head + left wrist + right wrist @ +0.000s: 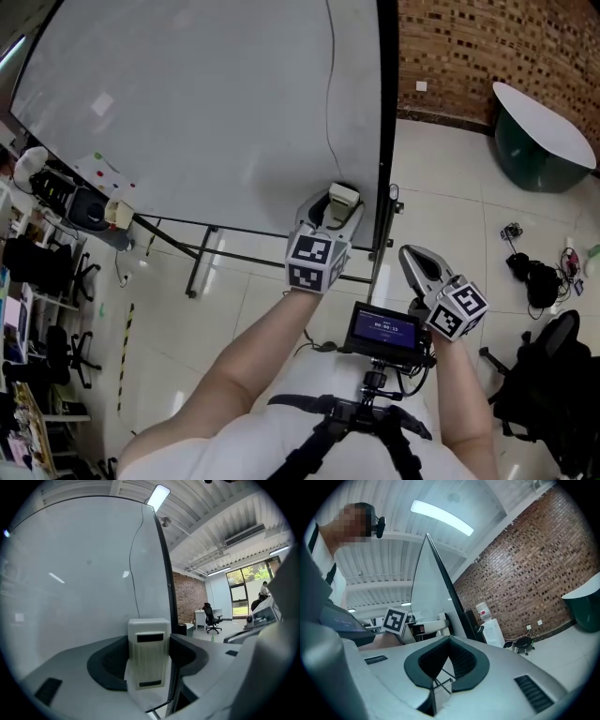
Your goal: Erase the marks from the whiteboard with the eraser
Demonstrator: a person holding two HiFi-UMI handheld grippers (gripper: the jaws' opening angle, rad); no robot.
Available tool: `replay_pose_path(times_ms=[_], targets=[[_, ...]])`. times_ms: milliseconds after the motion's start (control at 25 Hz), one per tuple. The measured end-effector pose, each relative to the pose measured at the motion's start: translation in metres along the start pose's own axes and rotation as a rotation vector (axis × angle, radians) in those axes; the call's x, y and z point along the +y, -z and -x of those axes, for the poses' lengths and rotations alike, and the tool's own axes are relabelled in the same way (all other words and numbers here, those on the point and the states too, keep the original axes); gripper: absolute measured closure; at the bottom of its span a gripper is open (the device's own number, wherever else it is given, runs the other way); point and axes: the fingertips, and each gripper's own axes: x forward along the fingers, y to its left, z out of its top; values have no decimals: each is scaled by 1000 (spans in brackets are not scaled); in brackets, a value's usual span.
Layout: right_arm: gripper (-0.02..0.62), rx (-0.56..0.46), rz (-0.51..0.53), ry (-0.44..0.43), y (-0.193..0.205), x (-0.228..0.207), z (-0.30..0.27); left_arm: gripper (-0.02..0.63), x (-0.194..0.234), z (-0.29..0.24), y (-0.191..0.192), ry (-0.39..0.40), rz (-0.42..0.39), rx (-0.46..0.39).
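The whiteboard (206,103) fills the upper left of the head view. A thin dark line (329,84) runs down it near its black right frame. My left gripper (330,214) is shut on a cream eraser (343,197), held upright at the board's lower right, just below the line's end. I cannot tell whether the eraser touches the board. In the left gripper view the eraser (149,658) stands between the jaws of the left gripper (149,638), with the line (135,569) above it. My right gripper (412,255) hangs lower right, off the board. In its own view, the right gripper (447,641) is shut and holds nothing.
The board stands on a black frame with legs (202,262) over a tiled floor. A brick wall (487,47) and a green tub with a white top (539,141) lie to the right. Office chairs (56,272) crowd the left. A small screen (384,330) sits at the person's chest.
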Motion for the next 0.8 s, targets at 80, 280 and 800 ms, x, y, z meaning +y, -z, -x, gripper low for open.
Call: replay_pose_path(times_ms=[80,280,800], targets=[[575,-9,3,4,-4,2,0,342,-1,6,-20,-11,-41,-41],[575,-28,8,19,-11,0,0,342,5,30,-88,-58,-177,-199],[575,-56,-95,52,2,-24,6,339,1,-9,27,-22,37,83]])
